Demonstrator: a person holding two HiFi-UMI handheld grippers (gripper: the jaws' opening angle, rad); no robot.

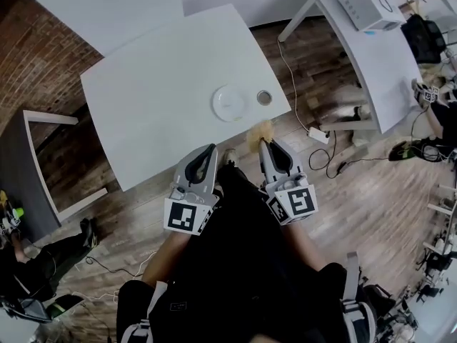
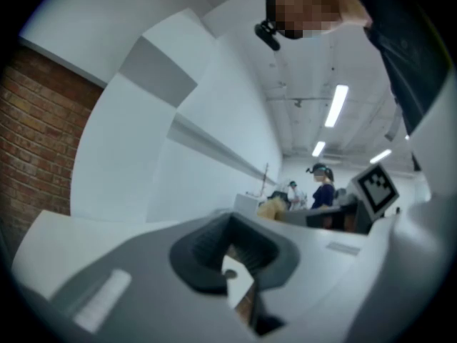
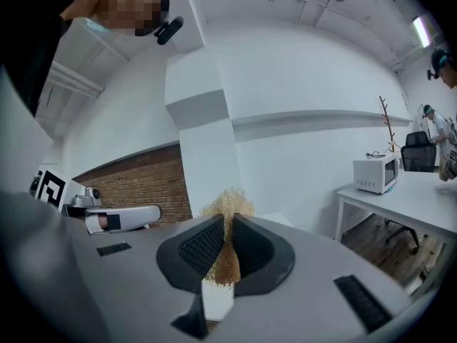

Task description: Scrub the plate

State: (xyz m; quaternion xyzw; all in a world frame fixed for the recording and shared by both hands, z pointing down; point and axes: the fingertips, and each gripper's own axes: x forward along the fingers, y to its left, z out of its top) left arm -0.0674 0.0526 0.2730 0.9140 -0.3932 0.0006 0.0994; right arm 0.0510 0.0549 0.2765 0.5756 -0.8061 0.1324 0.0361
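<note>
Plate [image 1: 230, 103] round, white; right tongs [image 1: 265, 143] pinch tan scrubber [image 3: 228, 204]

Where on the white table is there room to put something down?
The white table is bare everywhere left of the plate and behind it. Only its near right corner is crowded: plate and small cup side by side.

Worktop [image 1: 157, 98]: plate [image 1: 230, 103] near the near right corner. Small round dish [image 1: 264, 98] just right of the plate, not touching it. Scrubber [image 1: 260, 130] beyond the near edge, in front of the plate, between the jaws of the right gripper [image 1: 266, 143]. Left gripper [image 1: 209, 151] to its left, also before the near edge.
</note>
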